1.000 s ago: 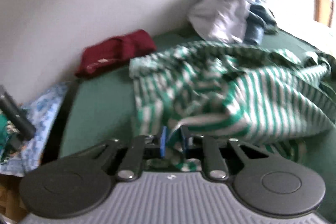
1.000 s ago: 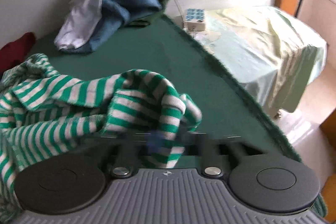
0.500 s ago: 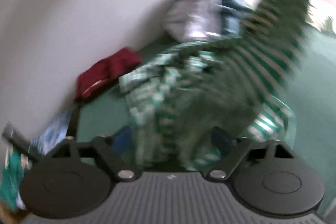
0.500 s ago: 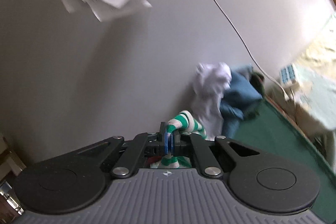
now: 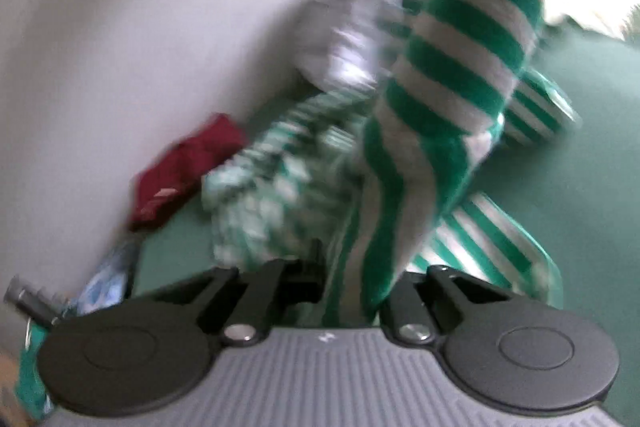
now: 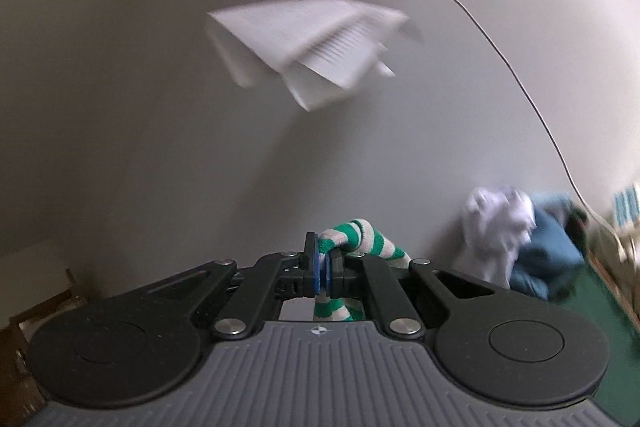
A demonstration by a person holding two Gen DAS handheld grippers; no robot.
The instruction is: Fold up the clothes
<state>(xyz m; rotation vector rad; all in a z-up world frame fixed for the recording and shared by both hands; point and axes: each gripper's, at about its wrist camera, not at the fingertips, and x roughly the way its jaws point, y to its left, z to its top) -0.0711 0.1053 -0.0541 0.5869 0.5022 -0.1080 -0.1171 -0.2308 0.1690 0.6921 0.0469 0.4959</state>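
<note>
A green-and-white striped garment (image 5: pixel 460 67) hangs stretched from the upper right of the left wrist view down to my left gripper (image 5: pixel 352 267). The rest of it lies bunched on the green cover (image 5: pixel 580 167). The left jaws are closing, the cloth fills the gap between them, and the view is blurred. My right gripper (image 6: pixel 325 259) is raised and faces the wall. It is shut on a rolled edge of the striped garment (image 6: pixel 368 239), which curls over the right finger and drops below.
A dark red garment (image 5: pixel 188 163) lies by the wall at the left. A heap of white and blue clothes (image 6: pixel 516 243) sits against the wall at the right. White papers (image 6: pixel 316 47) and a thin cable (image 6: pixel 520 83) hang on the wall.
The right gripper rose with the striped cloth and tilted up toward the wall. The left gripper let go, spread wide, then narrowed on the hanging cloth again. The garment was pulled upward.
</note>
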